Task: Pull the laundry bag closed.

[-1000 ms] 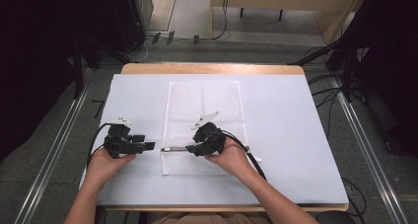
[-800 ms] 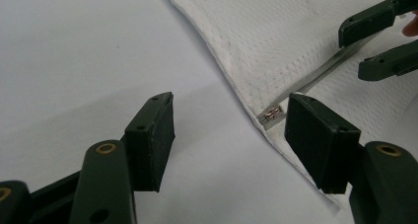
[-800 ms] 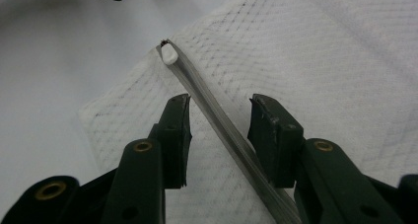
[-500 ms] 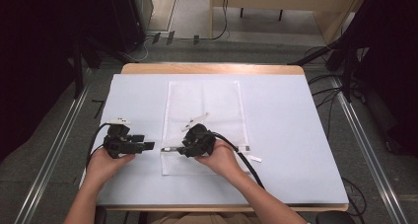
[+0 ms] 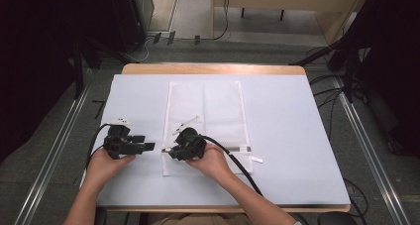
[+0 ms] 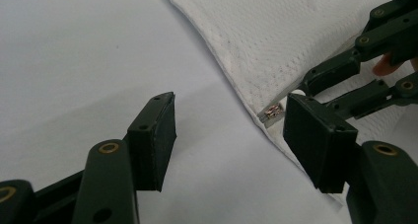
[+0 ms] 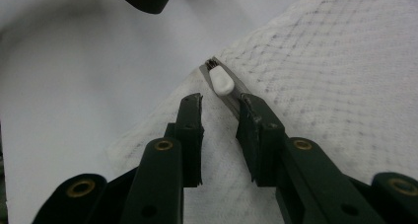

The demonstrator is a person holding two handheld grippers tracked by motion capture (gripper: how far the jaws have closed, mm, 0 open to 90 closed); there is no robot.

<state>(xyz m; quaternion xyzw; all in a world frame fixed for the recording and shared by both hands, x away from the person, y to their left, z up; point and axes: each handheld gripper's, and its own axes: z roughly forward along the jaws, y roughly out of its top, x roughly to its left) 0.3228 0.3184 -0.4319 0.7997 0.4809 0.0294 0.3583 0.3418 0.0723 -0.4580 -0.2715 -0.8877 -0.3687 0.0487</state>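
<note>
While both tools worked low on the counter (image 5: 297, 116), the white mesh bag (image 5: 205, 111) lay flat mid-counter, long axis running away from the person, its zipper along the near end. Left tool (image 5: 148, 146) sat just off the bag's left edge, jaws spread wide, holding nothing. Right tool (image 5: 168, 150) was over the bag's near-left corner, jaws parted a little and straddling the zipper track, white zipper pull (image 7: 221, 81) just ahead of the tips, not yet gripped. Whether the jaw pads touched the fabric was probably not resolvable from the right gripper view.

Step in hand looked like taking the pull. To do it well: advance the right tool until the pull sits fully between the pads, close on the tab only, not the mesh. Left tool should pin the corner fabric beside the zipper end so the bag doesn't drag.
</note>
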